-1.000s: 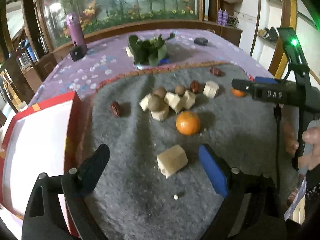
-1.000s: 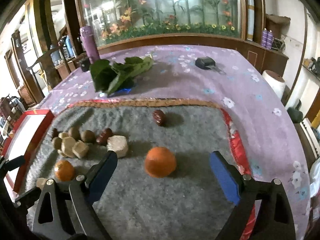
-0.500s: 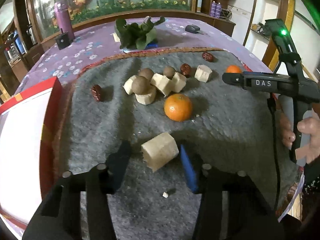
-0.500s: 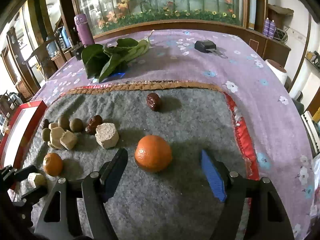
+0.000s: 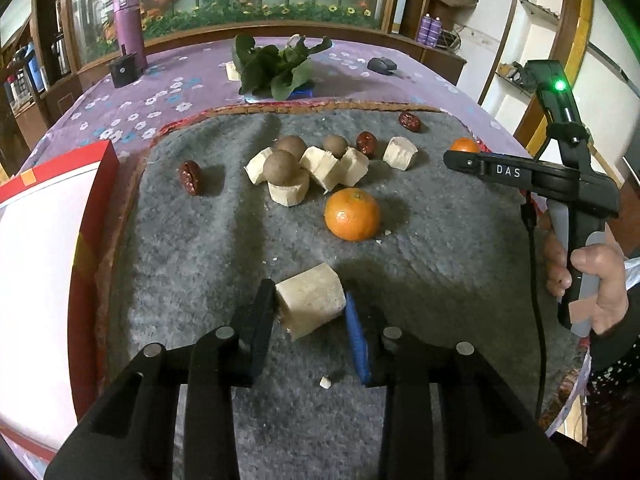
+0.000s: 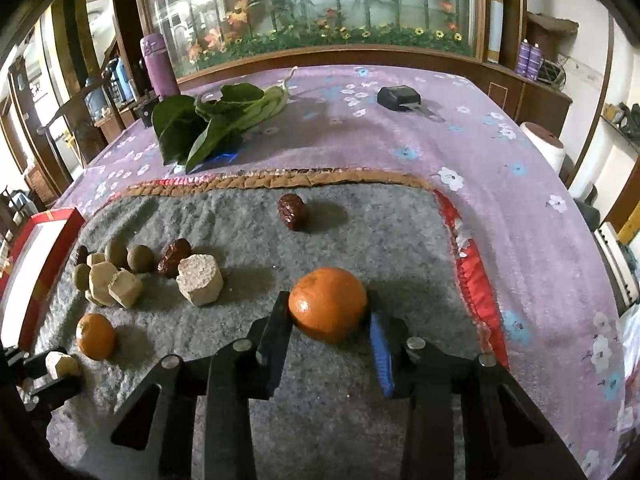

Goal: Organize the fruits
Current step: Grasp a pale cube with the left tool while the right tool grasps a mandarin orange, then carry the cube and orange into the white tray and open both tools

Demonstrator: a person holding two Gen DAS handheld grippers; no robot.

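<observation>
Left gripper (image 5: pixel 310 306) clamps pale sugarcane chunk (image 5: pixel 311 303); right gripper (image 6: pixel 329 318), side lettered "DAS", clamps tangerine (image 6: pixel 327 309) on grey mat (image 6: pixel 372 240).

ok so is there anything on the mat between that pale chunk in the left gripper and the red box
Nothing visible. The pale chunk sits between the left gripper's jaws, and only bare grey mat lies between it and the red box. The nearest item, a red date, lies farther back.
</observation>
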